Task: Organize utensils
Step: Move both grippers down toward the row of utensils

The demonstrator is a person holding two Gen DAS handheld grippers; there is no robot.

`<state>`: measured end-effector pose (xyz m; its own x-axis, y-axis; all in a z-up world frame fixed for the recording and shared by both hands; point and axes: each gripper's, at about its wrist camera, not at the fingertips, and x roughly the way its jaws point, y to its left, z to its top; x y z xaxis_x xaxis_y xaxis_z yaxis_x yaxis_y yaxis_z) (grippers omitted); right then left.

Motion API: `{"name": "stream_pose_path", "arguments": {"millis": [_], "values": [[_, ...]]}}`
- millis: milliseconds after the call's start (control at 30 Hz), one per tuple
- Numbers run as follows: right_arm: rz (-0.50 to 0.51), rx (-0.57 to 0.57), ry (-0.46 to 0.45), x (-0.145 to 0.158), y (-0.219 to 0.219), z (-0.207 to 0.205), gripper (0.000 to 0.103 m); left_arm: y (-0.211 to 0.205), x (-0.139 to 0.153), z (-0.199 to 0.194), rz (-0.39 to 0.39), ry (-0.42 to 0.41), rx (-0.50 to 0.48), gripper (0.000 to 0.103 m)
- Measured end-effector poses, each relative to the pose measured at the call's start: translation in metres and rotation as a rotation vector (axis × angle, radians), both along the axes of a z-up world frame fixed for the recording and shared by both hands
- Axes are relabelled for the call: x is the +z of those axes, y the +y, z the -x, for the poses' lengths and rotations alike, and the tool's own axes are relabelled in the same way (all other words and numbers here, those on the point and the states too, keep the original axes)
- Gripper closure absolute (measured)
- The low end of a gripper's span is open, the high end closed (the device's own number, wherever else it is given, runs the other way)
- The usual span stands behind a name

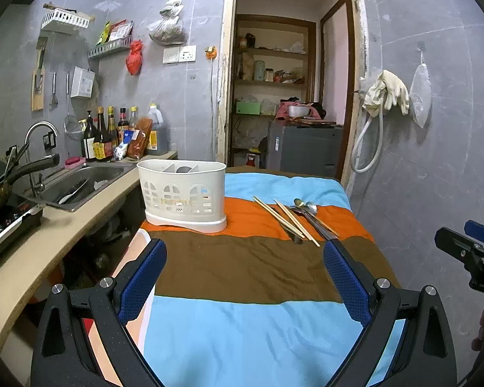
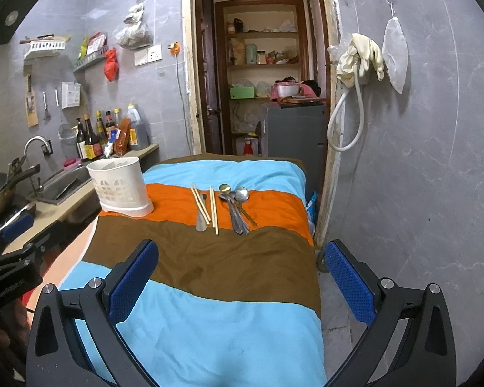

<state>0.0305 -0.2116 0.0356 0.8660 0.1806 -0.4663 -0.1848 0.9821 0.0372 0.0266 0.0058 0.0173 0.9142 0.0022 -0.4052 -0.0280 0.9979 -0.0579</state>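
Chopsticks [image 2: 204, 205] & spoons [image 2: 237, 208] lie right of caddy [image 2: 119, 187]: light, stiff, slippery.
Both grippers, left [image 1: 245, 277] & right [image 2: 238, 279], jaws apart, empty; pinch mid-shaft.

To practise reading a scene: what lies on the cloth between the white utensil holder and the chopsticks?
Nothing: bare orange cloth separates the utensil holder from the chopsticks, clearest in the right wrist view.
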Motion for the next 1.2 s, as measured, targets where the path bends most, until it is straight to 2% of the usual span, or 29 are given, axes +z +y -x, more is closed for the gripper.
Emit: {"name": "stream_pose_path", "arguments": {"millis": [233, 467, 1000, 1200], "values": [[0.012, 0.007, -0.012, 0.007, 0.0, -0.01, 0.0, 0.002, 0.004, -0.017, 0.002, 0.008, 0.012, 0.008], [0.024, 0.006, -0.008, 0.017, -0.005, -0.037, 0.0, 0.002, 0.007, -0.054, 0.002, 0.025, 0.037, 0.008], [0.023, 0.063, -0.035, 0.007, -0.022, -0.157, 0.0, -0.012, 0.002, -0.173, -0.009, 0.003, 0.095, 0.008], [0.028, 0.09, -0.011, -0.008, -0.032, -0.204, 0.0, -0.022, -0.019, -0.22, -0.007, 0.072, 0.07, 0.008]]}}
